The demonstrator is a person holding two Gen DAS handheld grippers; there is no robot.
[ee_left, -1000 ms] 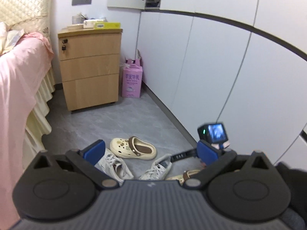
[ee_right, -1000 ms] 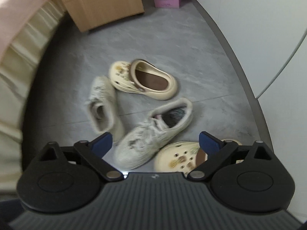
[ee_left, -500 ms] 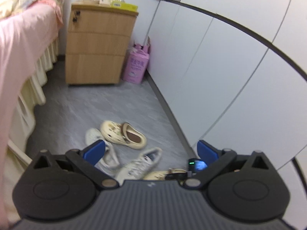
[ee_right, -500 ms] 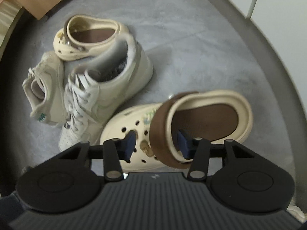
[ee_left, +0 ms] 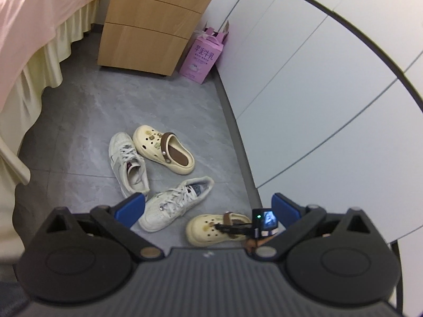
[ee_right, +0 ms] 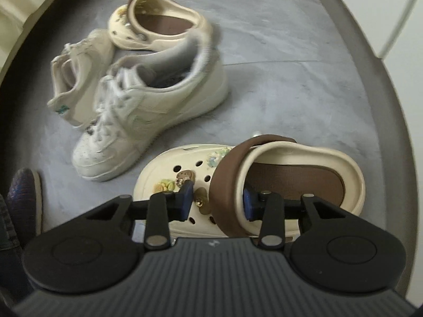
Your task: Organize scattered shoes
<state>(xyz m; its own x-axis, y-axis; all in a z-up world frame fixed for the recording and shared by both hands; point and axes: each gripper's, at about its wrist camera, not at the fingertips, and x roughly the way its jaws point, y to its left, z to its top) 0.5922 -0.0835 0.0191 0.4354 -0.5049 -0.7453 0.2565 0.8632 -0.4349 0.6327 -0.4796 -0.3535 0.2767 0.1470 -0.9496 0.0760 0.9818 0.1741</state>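
Two cream clogs with brown straps and two white sneakers lie scattered on the grey floor. My right gripper (ee_right: 215, 202) is shut on the near clog (ee_right: 304, 169), its pads clamping the brown strap and upper. The same clog (ee_left: 208, 228) shows in the left wrist view, with the right gripper (ee_left: 238, 228) on it. A white sneaker (ee_right: 148, 111) lies just left of it, the second sneaker (ee_right: 76, 79) and far clog (ee_right: 161, 26) behind. My left gripper (ee_left: 208, 207) is open and empty, high above the sneaker (ee_left: 177, 202).
A wooden drawer cabinet (ee_left: 156, 23) and a pink carton (ee_left: 203, 55) stand at the back. White wardrobe doors (ee_left: 317, 84) run along the right. A bed with a pink cover (ee_left: 31, 13) lies on the left. A dark slipper toe (ee_right: 25, 195) is at the near left.
My right gripper has closed further on the near clog's strap. My left gripper has tilted downward, so more of the floor and shoes show.
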